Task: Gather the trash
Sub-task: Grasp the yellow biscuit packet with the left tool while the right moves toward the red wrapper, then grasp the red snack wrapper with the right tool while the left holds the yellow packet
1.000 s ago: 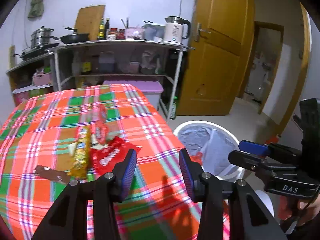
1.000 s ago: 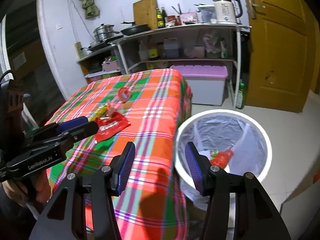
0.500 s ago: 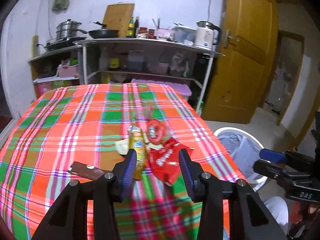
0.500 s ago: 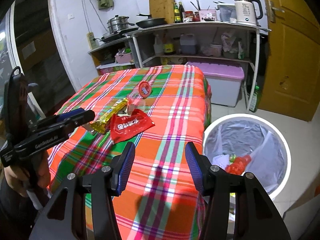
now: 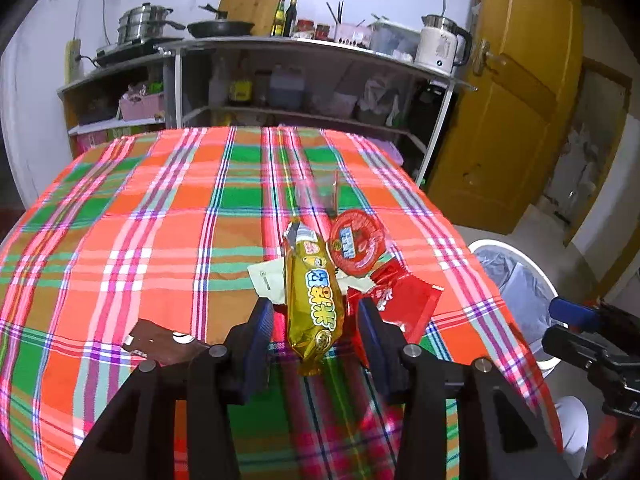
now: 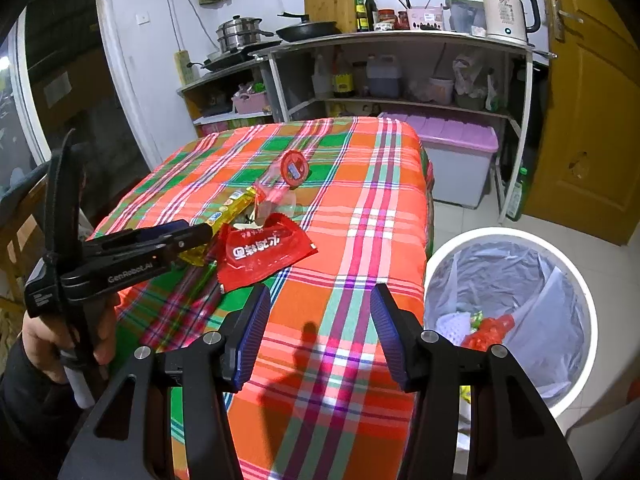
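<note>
From the left wrist camera, the left gripper (image 5: 316, 332) hangs with its jaws spread wide, pressing on nothing, and the glossy yellow foil snack wrapper (image 5: 314, 300) lies lengthwise on the table between the ribbed blue pads (image 5: 260, 328). Just right of that wrapper lies a crinkled red plastic packet (image 5: 404, 304); beyond it rests a round red foil lid (image 5: 356, 242), with clear cellophane (image 5: 320, 192) farther back. A pale paper scrap (image 5: 268, 280) peeks from under the wrapper's left edge, and a flat brown wrapper (image 5: 164, 342) lies to its left. All rest on the orange, green and pink plaid tablecloth (image 5: 140, 220). Right of the table stands a round white trash bin (image 5: 516, 280) with a grey liner.

From the right wrist camera, the right gripper (image 6: 318, 330) is also wide apart and empty, over bare cloth near the table edge. The yellow wrapper (image 6: 232, 208) sits ahead and left, the left gripper's (image 6: 200, 234) black fingers reaching over it, gripped by a hand (image 6: 68, 340). The red packet (image 6: 260, 254) lies beside it. The bin (image 6: 516, 312) holds crumpled red and white scraps.
</note>
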`<action>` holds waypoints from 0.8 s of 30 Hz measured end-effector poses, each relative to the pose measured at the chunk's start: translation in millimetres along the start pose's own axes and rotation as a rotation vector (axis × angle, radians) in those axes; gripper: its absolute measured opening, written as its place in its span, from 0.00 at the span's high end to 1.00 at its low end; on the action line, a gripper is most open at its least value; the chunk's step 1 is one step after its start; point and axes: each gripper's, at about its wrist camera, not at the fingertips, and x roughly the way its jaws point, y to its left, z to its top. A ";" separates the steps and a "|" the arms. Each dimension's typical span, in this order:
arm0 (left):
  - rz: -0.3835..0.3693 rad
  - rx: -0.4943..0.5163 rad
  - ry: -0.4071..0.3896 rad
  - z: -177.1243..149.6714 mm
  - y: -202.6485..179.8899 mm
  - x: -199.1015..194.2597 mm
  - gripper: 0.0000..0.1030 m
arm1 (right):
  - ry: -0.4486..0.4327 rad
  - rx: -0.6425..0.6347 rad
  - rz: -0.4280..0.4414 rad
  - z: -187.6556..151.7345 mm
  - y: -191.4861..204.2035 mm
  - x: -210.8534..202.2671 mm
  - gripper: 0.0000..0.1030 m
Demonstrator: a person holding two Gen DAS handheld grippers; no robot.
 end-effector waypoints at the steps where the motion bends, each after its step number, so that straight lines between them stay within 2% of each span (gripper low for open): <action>1: 0.003 -0.001 0.007 0.0 0.5 2.5 0.58 | 0.002 -0.001 0.000 0.3 0.1 1.4 0.49; 4: 0.015 -0.002 0.035 -0.7 0.7 10.1 0.58 | 0.008 -0.001 0.001 0.3 0.0 4.8 0.49; 6: 0.007 -0.008 0.042 -2.0 2.0 12.2 0.64 | 0.009 0.000 0.002 1.4 -0.1 6.5 0.49; 7: 0.000 -0.011 0.042 -2.5 2.5 12.0 0.71 | 0.009 -0.001 0.002 1.5 0.8 7.0 0.49; 8: -0.002 -0.012 0.040 -2.6 3.5 11.7 0.73 | 0.010 -0.001 0.002 1.9 0.9 7.9 0.49; 17: -0.026 -0.012 -0.033 -7.3 6.7 -15.1 0.74 | 0.021 -0.022 0.019 8.3 16.6 19.2 0.49; 24: -0.011 -0.051 -0.082 -12.0 29.8 -39.1 0.74 | 0.039 -0.049 0.051 19.1 43.0 37.2 0.49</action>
